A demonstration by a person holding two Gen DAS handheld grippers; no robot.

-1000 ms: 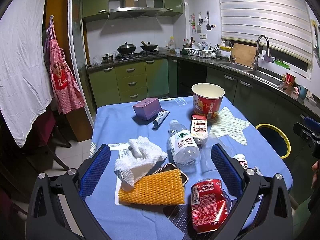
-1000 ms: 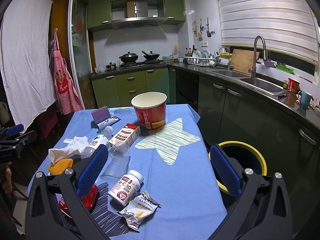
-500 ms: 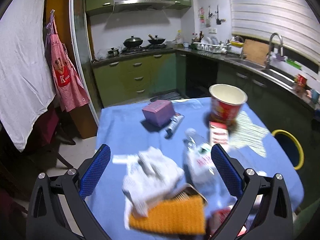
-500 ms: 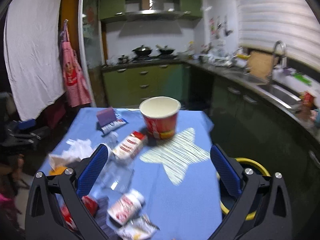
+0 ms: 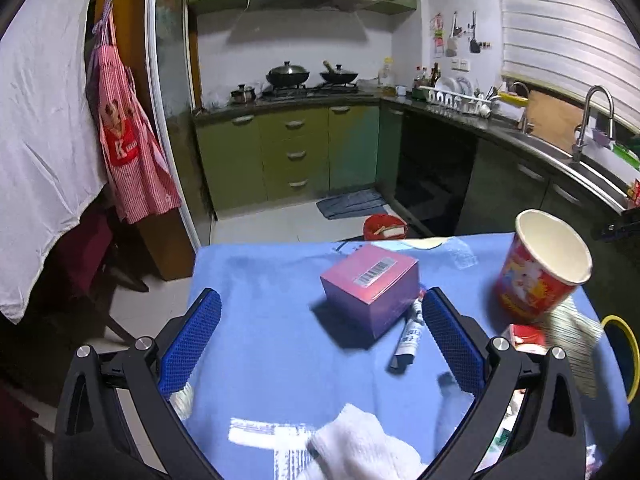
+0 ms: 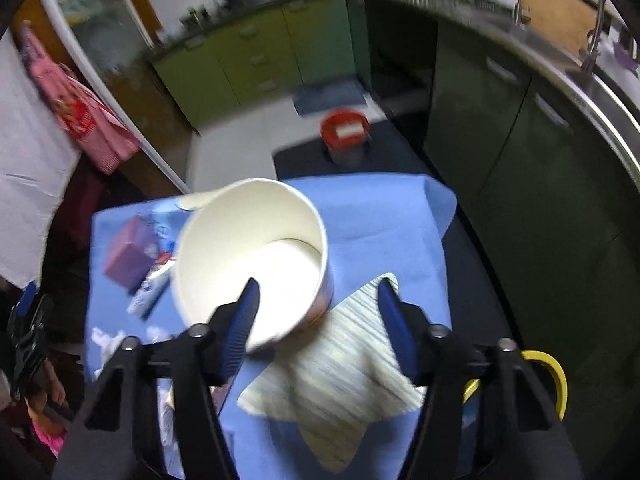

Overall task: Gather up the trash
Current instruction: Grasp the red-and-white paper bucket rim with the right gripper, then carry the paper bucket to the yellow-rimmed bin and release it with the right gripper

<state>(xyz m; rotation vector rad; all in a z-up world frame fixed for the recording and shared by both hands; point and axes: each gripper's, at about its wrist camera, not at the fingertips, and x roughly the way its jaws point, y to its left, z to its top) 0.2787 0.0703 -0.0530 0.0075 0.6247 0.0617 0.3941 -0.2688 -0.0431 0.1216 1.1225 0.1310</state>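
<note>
A red paper bucket with a white inside (image 6: 256,256) stands on the blue tablecloth; it also shows in the left wrist view (image 5: 540,268). My right gripper (image 6: 320,312) is open, its left finger inside the bucket's rim and its right finger outside. My left gripper (image 5: 320,328) is open and empty, above the table near a purple box (image 5: 370,288) and a squeezed tube (image 5: 410,332). A crumpled white tissue (image 5: 360,448) lies below it. A red carton (image 5: 524,336) lies by the bucket.
A yellow-rimmed bin (image 6: 556,380) stands at the table's right side, also in the left wrist view (image 5: 628,344). A red basin (image 6: 346,130) sits on the floor beyond the table. Green cabinets and the sink counter (image 5: 560,160) lie behind.
Both grippers moved forward over the table. The right gripper tilted down and reached the paper bucket, one finger inside its rim. The left gripper passed the sponge, bottle and can toward the purple box.
</note>
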